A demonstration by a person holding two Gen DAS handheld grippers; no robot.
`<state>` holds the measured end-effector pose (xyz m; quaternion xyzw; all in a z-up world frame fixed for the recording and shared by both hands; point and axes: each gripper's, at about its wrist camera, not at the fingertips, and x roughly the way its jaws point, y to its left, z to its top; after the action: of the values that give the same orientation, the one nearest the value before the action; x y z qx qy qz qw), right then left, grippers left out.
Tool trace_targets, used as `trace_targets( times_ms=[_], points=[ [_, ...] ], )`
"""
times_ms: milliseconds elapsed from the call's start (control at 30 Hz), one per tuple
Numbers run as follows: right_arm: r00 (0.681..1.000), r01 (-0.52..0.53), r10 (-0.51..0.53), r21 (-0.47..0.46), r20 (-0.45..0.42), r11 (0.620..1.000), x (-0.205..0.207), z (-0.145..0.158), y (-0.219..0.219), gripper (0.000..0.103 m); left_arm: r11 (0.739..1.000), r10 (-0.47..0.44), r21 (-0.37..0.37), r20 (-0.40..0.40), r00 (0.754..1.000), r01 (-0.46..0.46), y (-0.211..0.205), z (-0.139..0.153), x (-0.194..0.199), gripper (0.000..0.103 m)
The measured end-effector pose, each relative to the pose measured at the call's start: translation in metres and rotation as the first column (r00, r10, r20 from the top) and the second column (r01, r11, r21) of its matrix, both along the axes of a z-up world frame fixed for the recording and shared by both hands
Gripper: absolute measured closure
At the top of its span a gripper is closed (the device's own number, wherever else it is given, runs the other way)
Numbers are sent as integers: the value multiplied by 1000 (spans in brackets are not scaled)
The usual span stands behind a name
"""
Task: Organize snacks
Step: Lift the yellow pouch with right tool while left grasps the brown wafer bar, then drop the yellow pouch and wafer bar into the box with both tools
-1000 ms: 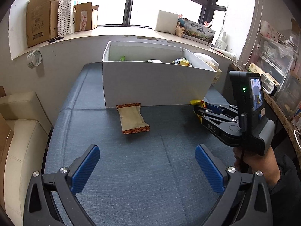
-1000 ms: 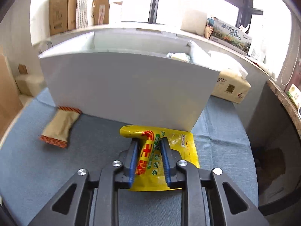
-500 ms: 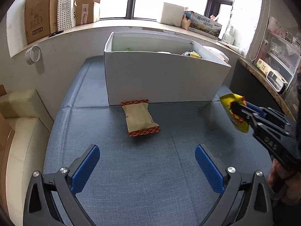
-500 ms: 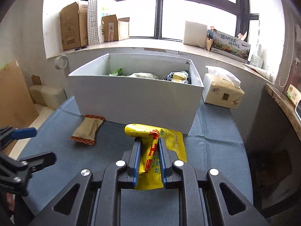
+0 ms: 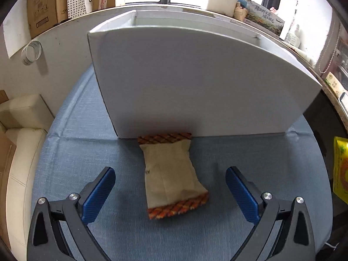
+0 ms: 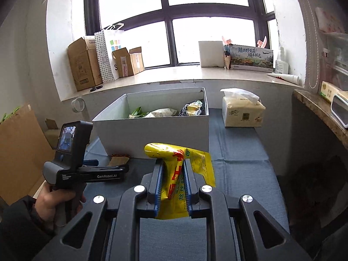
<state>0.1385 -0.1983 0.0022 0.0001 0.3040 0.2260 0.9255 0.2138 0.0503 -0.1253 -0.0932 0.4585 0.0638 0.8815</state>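
- Left gripper (image 5: 170,192): we see its blue pads (image 5: 99,192) spread wide, one on each side of the tan snack packet (image 5: 171,175) and clear of it; whether they hang above the cloth or rest on it we cannot tell
- Tan snack packet: it lies flat on the blue tablecloth (image 5: 71,165), its far orange-patterned end against the front wall of the white box (image 5: 195,82)
- Right gripper (image 6: 173,187): we find its jaws pressed onto the yellow snack bag (image 6: 180,171), which hangs in the air in front of the box
- White box, right wrist view (image 6: 152,130): it stands open-topped on the cloth and holds several wrapped snacks (image 6: 162,112)
- Tissue pack (image 6: 242,111): it sits on the cloth just to the right of the box
- Left hand (image 6: 56,200): we see it gripping the handle of the left gripper near the tan packet
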Motion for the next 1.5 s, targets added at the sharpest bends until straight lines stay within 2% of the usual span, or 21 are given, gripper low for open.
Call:
trace_targets(
  times_ms=[67,133,200,333,533,667,833,1000,1233,1300,1367,1433,1500],
  points=[
    [1000,4,-4,8,-10,1000,2,-3,-1,85,1000,17,24,-19,1000,-17,1,-3,4,5],
    [1000,4,-4,20,-23,1000,2,-5,-1,85,997,30,78,-46,999,-26,-2,-7,7,32],
    [999,1,0,30,-32,1000,3,-7,-1,85,995,9,95,-33,999,-6,-6,-6,4,50],
    [1000,0,1,32,-30,999,2,-8,0,85,996,-3,85,-29,1000,5,-5,-5,1,51],
    [999,-11,13,34,-47,999,2,-13,2,84,994,-55,96,41,998,51,-9,12,-26,51],
    [998,-16,18,47,-53,999,3,-14,2,84,993,-74,102,132,989,60,-15,47,-53,51],
    [998,-36,41,87,-55,996,6,-9,3,84,992,-102,93,242,965,81,-21,102,-75,51],
    [997,-66,71,140,-33,988,19,9,7,84,988,-129,124,318,939,94,-29,151,-76,51],
    [993,-119,116,122,27,985,69,47,36,84,992,-110,97,362,926,79,-6,188,-33,51],
    [991,-125,130,167,-17,978,96,50,43,84,992,-123,80,335,934,101,-2,187,-6,51],
    [990,-134,138,153,-18,979,121,54,55,84,991,-122,85,315,941,100,3,182,20,51],
    [988,-150,153,148,-10,978,145,57,65,84,990,-120,108,295,948,91,5,175,44,51],
    [986,-151,162,177,-46,973,172,56,72,84,989,-113,128,268,957,81,8,166,64,51]
  ],
)
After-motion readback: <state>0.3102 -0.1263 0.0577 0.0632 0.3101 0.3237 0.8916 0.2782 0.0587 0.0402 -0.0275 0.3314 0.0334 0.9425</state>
